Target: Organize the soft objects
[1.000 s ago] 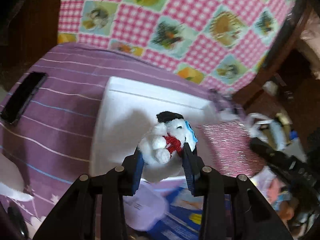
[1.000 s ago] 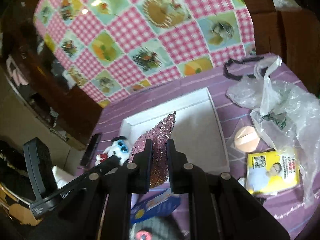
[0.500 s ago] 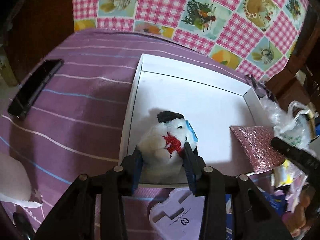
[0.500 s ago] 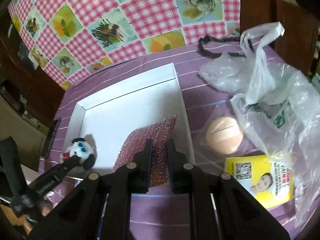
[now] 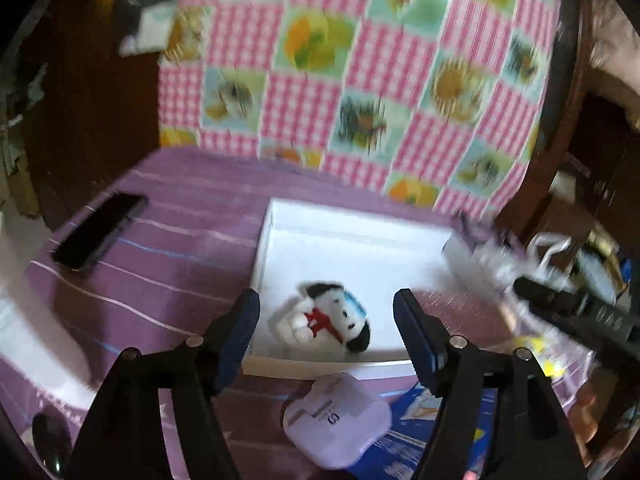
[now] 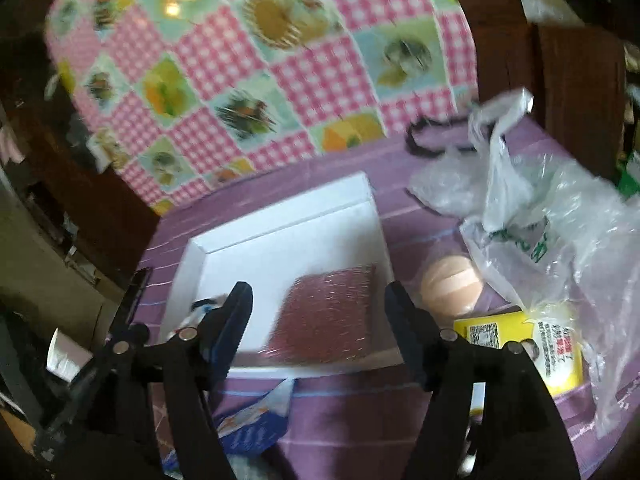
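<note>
Left gripper (image 5: 326, 316): jaws wide and opening, blue pads clear on both sides of the small white plush dog with black ears and a red scarf (image 5: 326, 318). Nothing held. The dog lies on its side in the near left corner of the shallow white cardboard tray (image 5: 360, 236), just inside the front wall.

Right gripper (image 6: 318, 308): jaws wide and opening, nothing gripped. The square pink glittery scouring pad (image 6: 326, 314) lies flat between the two jaw tips, in the tray's near right part, close to the right wall. Pads do not touch it.

Tray sits on the purple striped cloth covering the tabletop (image 5: 168, 248). The left gripper's black arm crosses the lower left of the right wrist view and hides most of the dog there.

Around the tray:
- black phone (image 5: 98, 230), well left of it, flat on the cloth
- lilac plastic case (image 5: 338, 420) and blue printed packet (image 6: 248, 426) just in front of the front wall
- round peach sponge puff (image 6: 452, 288) just right of the tray
- yellow packet with a printed code (image 6: 528, 344) near the puff
- crumpled clear plastic bag (image 6: 560, 220) farther right, overlapping the yellow packet
- black loop of cord (image 6: 424, 148) behind the bag

Pink checked cloth with fruit pictures (image 5: 360, 72) hangs behind. Both views blurred.
</note>
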A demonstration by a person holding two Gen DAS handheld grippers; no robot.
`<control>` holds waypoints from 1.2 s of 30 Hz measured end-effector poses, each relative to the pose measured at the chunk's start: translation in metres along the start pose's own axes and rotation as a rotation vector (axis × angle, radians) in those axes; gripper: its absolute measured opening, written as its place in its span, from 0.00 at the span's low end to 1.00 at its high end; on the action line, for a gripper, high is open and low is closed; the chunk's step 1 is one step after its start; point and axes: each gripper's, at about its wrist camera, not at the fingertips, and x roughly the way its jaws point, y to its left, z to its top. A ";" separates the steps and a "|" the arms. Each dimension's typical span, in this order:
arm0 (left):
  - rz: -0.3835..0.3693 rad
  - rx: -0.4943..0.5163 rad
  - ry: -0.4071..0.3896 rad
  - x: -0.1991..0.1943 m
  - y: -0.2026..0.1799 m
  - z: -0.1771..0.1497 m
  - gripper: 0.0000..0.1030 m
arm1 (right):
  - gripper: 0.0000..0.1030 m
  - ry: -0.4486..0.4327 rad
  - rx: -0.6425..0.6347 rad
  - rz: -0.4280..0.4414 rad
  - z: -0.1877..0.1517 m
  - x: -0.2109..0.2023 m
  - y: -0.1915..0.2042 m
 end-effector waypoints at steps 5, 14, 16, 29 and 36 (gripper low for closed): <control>0.083 0.089 -0.091 -0.053 -0.011 -0.005 0.71 | 0.67 -0.087 -0.157 -0.018 -0.024 -0.045 0.034; 0.012 0.046 -0.006 -0.101 -0.008 -0.044 0.79 | 0.67 -0.077 -0.309 0.015 -0.072 -0.101 0.062; 0.004 0.033 0.012 -0.105 -0.005 -0.056 0.79 | 0.67 -0.065 -0.308 0.018 -0.085 -0.107 0.061; -0.022 0.106 0.116 -0.133 -0.009 -0.135 0.79 | 0.67 -0.126 -0.386 -0.084 -0.157 -0.125 0.070; -0.057 0.097 0.170 -0.115 -0.018 -0.147 0.79 | 0.68 -0.077 -0.394 -0.073 -0.168 -0.101 0.067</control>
